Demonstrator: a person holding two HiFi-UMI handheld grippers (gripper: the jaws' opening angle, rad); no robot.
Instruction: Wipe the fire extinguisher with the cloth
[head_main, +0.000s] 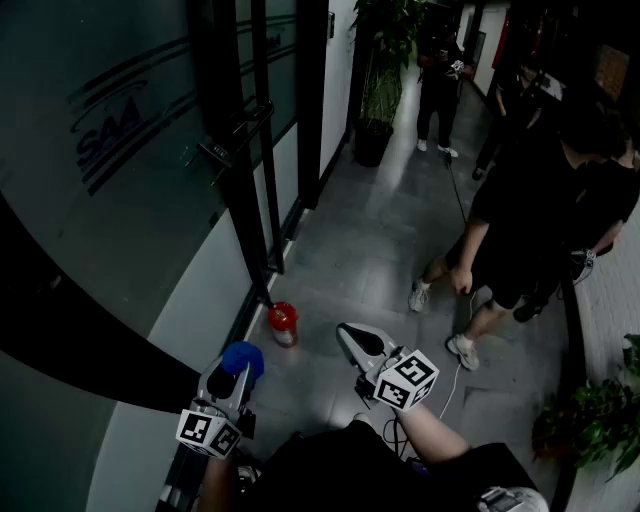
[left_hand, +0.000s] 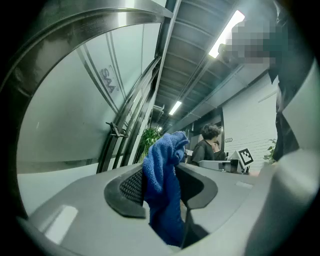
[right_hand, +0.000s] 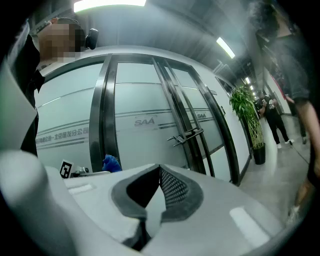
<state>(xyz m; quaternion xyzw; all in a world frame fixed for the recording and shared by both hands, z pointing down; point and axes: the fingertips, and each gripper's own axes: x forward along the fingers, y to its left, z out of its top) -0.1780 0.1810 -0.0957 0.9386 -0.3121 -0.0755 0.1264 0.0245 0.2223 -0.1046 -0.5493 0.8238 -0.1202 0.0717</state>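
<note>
Closest to the camera, down low: left gripper (head_main: 232, 374) and right gripper (head_main: 350, 335), both smooth grey plastic, each with a black-and-white marker cube. Left gripper pinching a blue cloth (head_main: 243, 357) between dark pads (left_hand: 131, 187). Soft and fuzzy like a towel, bunched in a lump above the jaws and hanging down below them. Right gripper pressed together at the tips, with nothing in between. Bumpy mesh on one of its pads, plain to see from the right gripper view.

Farther off, on the grey floor tiles (head_main: 370, 240): fire extinguisher (head_main: 283, 323), small, red and round like a can, paler near the bottom. Standing up, long way up and down, top end toward the ceiling. Just beside the foot of the frosted glass wall (head_main: 100, 200), near a black door frame (head_main: 262, 200). Well apart from both grippers and from the cloth. Seen from the head view only.

Metal door handle (head_main: 222, 150) sticking out from the glass. Leafy potted plant (head_main: 378, 100) at the far end of the wall. To the right, a person (head_main: 520, 200) in black clothes and white shoes.

From the left gripper view: long ceiling lights, missing from the head view. From the right gripper view: cloth as a tiny blue spot off to the left.
</note>
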